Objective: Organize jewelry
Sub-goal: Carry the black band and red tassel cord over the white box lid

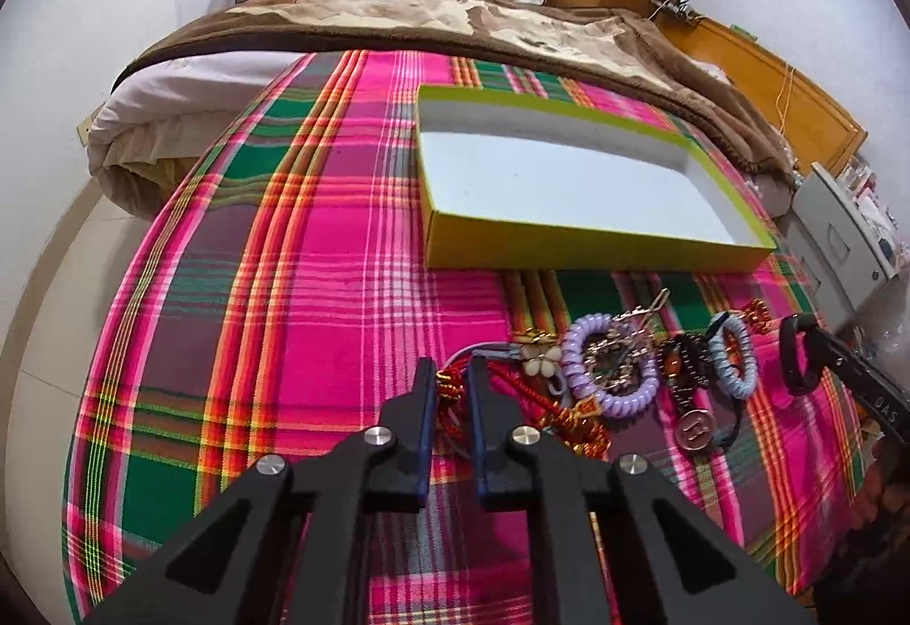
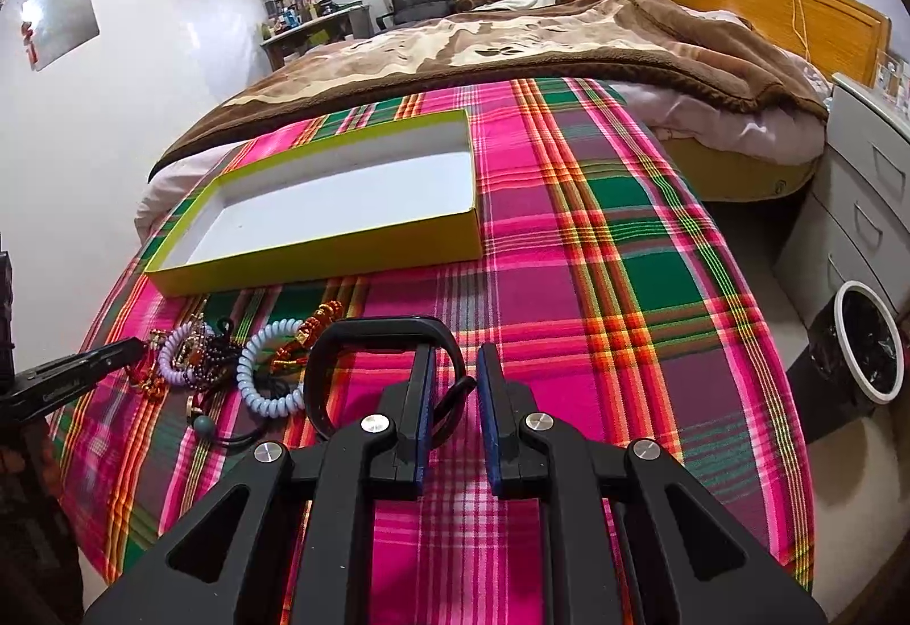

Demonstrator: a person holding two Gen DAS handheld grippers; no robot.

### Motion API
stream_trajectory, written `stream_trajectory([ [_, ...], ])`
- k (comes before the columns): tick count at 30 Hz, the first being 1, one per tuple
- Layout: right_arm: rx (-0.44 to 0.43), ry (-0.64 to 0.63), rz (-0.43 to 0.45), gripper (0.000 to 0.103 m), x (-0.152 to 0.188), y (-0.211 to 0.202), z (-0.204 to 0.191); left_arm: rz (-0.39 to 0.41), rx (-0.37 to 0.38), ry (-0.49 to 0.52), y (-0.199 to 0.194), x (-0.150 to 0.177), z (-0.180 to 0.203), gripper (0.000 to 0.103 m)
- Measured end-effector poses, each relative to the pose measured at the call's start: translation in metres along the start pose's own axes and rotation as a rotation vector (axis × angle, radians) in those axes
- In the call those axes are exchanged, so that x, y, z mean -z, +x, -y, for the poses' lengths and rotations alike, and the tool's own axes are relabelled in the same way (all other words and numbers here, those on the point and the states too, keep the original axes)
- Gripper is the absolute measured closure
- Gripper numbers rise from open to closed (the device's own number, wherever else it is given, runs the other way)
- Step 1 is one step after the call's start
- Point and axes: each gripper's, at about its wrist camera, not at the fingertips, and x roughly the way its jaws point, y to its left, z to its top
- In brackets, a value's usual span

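A yellow-green shallow box [image 1: 597,249] with a white inside lies empty on the plaid cloth; it also shows in the right wrist view [image 2: 318,261]. A pile of jewelry lies in front of it: a purple coil bracelet [image 1: 611,400], a blue coil bracelet [image 1: 733,360], a red knotted cord [image 1: 517,386], a flower charm [image 1: 540,363]. My left gripper [image 1: 453,375] is partly open, its fingers either side of the red cord and a thin band. My right gripper [image 2: 458,357] is partly open around the strap of a black wristband [image 2: 364,335], also in the left wrist view [image 1: 796,357].
The plaid cloth [image 2: 597,284] covers the bed end. A brown blanket [image 1: 455,16] lies behind the box. A white drawer unit [image 2: 864,204] and a bin [image 2: 864,346] stand to the right of the bed. A white coil bracelet [image 2: 273,369] lies by the wristband.
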Motion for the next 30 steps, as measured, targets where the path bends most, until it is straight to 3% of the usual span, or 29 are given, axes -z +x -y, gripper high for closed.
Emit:
stream_trajectory([
  [20, -0.023, -0.003, 0.051, 0.088, -0.005, -0.019, -0.006, 0.152, 0.117, 0.032, -0.051, -0.017, 0.020, 0.093],
  [30, -0.036, -0.041, 0.090, 0.088, -0.030, -0.027, -0.014, 0.178, 0.119, 0.041, -0.050, -0.039, 0.023, 0.093],
])
